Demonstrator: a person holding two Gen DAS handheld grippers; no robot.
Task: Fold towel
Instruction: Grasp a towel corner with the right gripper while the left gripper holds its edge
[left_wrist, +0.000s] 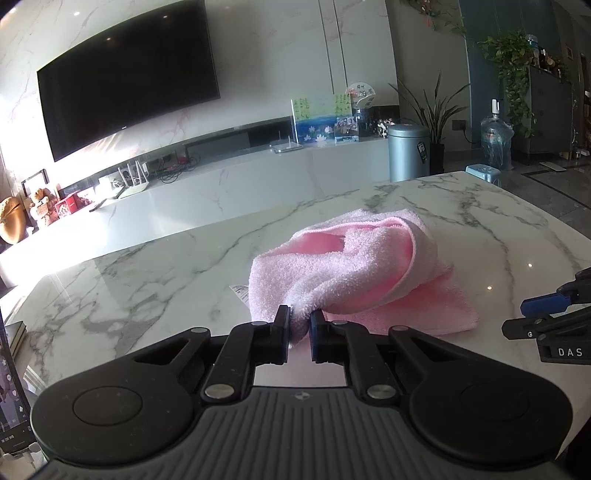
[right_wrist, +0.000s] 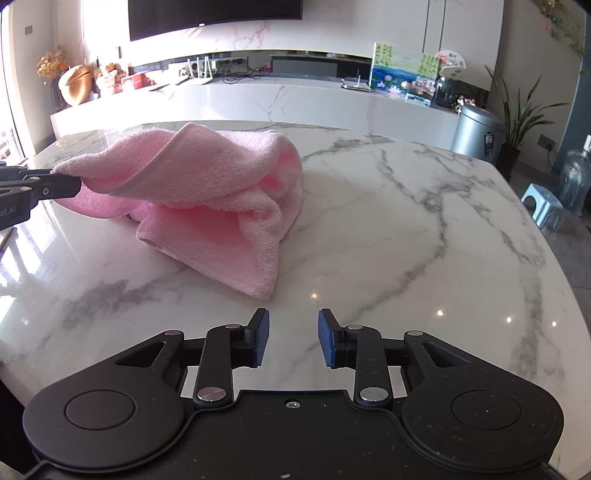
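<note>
The pink towel (right_wrist: 207, 192) is seen crumpled in a loose heap on the marble table (right_wrist: 406, 229), toward the left and far part of the tabletop in the right wrist view. No tidy fold has been made yet: several layers are bunched over one another, one flap is spread flat toward the near side, and the edges are not aligned.

The left gripper (left_wrist: 299, 325) is clamped on a corner of the towel, the cloth being pinched between its two pads and lifted clear of the table, so that a ridge of fabric is drawn from the heap toward the tool. A small white label (left_wrist: 240, 291) is visible just left of the held corner.

The right gripper (right_wrist: 293, 332) is parted, with nothing between its blue pads, and it is held over bare marble, near the closest corner of the towel but apart from it.

The task is judged to be at an early stage. One corner has been secured; a second corner is yet to be taken, the cloth is yet to be spread flat, and the folding itself is still to be done.
</note>
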